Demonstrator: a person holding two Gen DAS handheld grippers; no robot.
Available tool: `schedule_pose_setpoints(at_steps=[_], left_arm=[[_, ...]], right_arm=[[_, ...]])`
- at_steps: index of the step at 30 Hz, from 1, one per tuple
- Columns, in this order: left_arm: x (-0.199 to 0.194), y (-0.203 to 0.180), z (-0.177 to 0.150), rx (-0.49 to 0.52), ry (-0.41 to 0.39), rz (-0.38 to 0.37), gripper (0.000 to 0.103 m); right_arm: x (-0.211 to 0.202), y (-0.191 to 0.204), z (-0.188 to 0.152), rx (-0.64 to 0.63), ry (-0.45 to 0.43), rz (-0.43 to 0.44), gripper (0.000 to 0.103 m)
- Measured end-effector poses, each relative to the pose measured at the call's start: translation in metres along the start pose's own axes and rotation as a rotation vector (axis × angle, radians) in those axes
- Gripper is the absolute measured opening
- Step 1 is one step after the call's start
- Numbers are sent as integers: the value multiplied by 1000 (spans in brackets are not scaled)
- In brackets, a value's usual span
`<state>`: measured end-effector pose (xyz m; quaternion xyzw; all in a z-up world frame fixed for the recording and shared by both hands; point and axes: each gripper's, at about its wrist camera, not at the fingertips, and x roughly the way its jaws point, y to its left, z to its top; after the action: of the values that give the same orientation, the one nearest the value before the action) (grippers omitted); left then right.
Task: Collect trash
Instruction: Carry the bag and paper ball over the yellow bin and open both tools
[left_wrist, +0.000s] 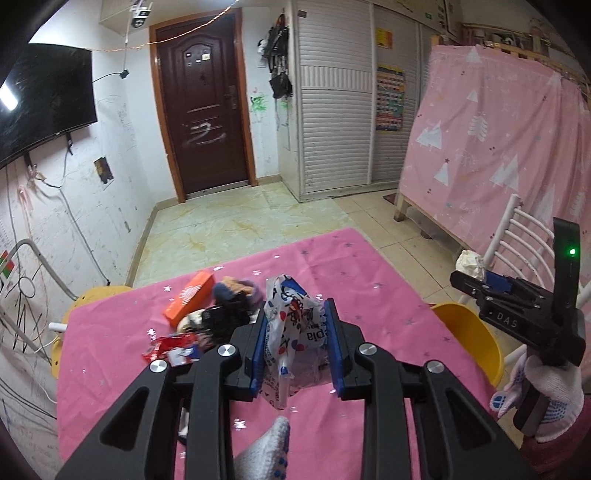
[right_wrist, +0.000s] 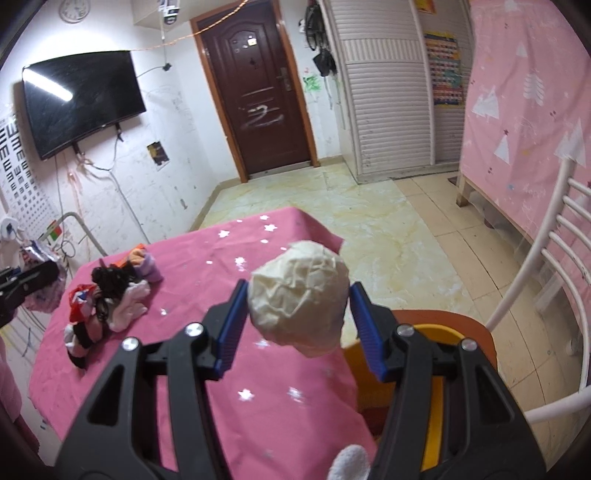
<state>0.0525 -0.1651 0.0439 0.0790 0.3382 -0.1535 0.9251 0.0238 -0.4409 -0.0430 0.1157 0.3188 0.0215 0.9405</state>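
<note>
Item 1. Left hand-held gripper (left_wrist: 295, 343): blue pads clamped on a printed plastic bag (left_wrist: 291, 325), thin crinkled film, white with red and blue marks, long axis upright, raised over the pink bench (left_wrist: 388, 295).

Item 2. Right hand-held gripper (right_wrist: 297, 314): jaws closed against a crumpled paper ball (right_wrist: 299, 295), cream, creased, roughly round, no clear long axis; held above the bench's right edge.

Item 3. Yellow bin (right_wrist: 439, 369): smooth plastic, rounded rim, at 5 o'clock below the ball and just beside the bench; judged the drop target, nearer the right gripper.

Item 4. Remaining litter at the bag's 10 o'clock: orange carton (left_wrist: 188, 299), flat-sided; red wrapper (left_wrist: 170, 349), glossy; dark tangled heap (left_wrist: 225, 314), contents unclear.
</note>
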Motion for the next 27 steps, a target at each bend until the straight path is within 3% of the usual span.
schedule_pose_setpoints(at_steps=[15, 27], left_arm=[[30, -106, 0, 128, 68, -184, 20], [67, -158, 11, 132, 160, -332, 20]], right_arm=[[-6, -67, -26, 86, 25, -74, 54], [1, -106, -47, 144, 69, -111, 54]])
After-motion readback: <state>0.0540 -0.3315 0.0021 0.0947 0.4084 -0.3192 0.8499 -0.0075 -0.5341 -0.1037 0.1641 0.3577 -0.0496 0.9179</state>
